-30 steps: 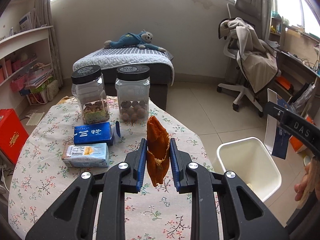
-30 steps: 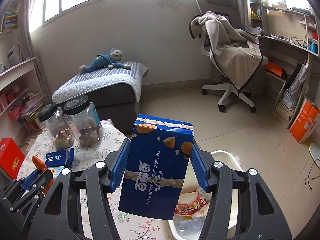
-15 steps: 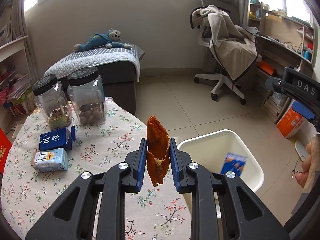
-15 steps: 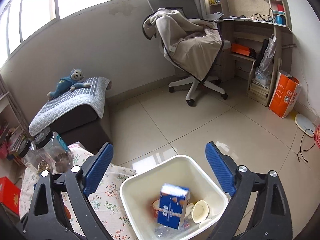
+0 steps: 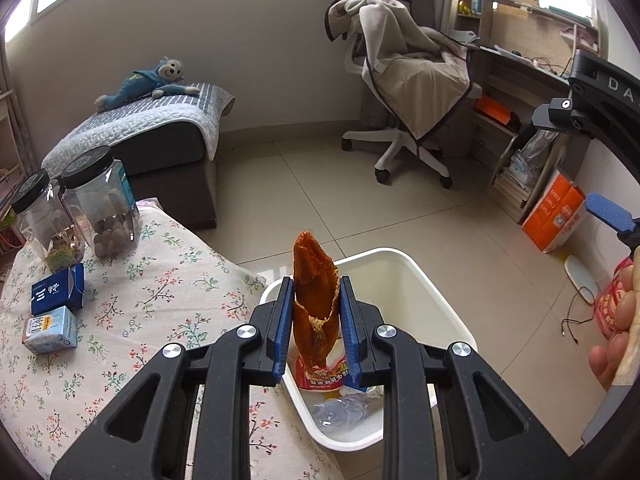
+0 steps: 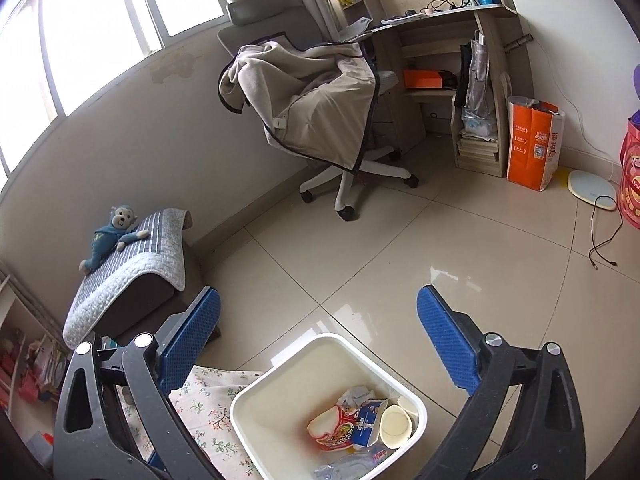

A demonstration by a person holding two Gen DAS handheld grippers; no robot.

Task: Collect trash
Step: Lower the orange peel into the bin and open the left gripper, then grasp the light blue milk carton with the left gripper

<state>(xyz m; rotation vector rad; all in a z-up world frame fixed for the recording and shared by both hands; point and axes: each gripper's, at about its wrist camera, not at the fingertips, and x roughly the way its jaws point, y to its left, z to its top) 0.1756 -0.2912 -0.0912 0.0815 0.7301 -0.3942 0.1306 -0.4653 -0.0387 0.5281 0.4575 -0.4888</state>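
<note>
- The curled orange peel [image 5: 314,300] is pinched upright between the blue pads of the left gripper [image 5: 314,322], above the near rim of the white plastic trash bin [image 5: 440,304].
- The bin stands on the floor against the floral-clothed tabletop [image 5: 132,312] edge, holding a blue biscuit box [image 6: 366,420] and wrappers.
- The right gripper [image 6: 318,342] is opening wide, with nothing between its pads, over the bin.

Left gripper [image 5: 316,330] angled downward, jaws clamped tight. Right gripper [image 6: 318,344] tilted downward, jaws opening wide with nothing between. Bare fingers [image 5: 612,344] at right edge.
</note>
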